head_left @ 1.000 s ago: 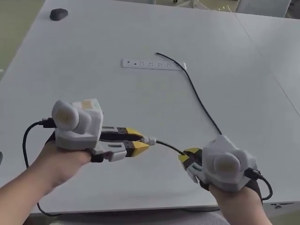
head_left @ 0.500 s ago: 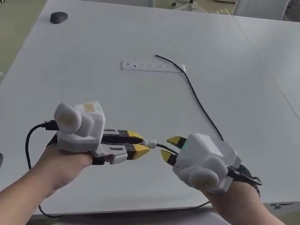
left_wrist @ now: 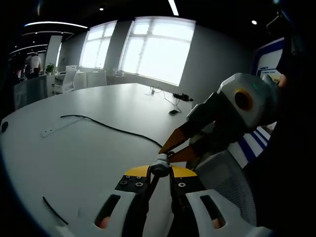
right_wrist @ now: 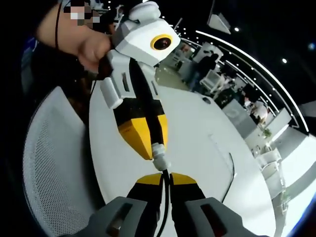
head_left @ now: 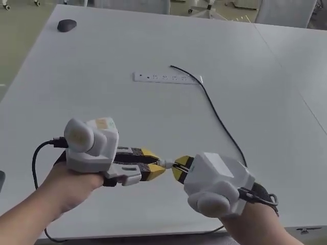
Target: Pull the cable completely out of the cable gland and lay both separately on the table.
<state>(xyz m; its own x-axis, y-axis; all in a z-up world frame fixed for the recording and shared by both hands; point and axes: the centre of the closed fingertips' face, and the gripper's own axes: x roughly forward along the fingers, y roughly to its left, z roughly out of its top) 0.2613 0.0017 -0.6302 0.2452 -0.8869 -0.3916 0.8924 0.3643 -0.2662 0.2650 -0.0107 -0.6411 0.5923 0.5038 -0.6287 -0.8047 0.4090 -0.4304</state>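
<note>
The small white cable gland (head_left: 164,164) is held above the table's near edge, with my left gripper (head_left: 159,167) shut on it. The black cable (head_left: 217,118) leaves the gland to the right and then runs back across the table towards the power strip. My right gripper (head_left: 178,166) faces the left one, nearly tip to tip, shut on the cable just beside the gland. In the right gripper view the cable (right_wrist: 165,183) passes between the closed yellow-tipped jaws, with the gland (right_wrist: 160,155) just ahead. In the left gripper view the gland (left_wrist: 160,163) sits at the jaw tips.
A white power strip (head_left: 166,78) lies mid-table by the cable's far end. A dark mouse (head_left: 67,25) rests at the far left corner. The white table (head_left: 102,112) spreads wide around them, and a mesh chair (right_wrist: 54,173) stands under the grippers.
My right gripper has rolled over, moved left along the cable and shut on it right beside the gland. The left gripper still holds the gland.
</note>
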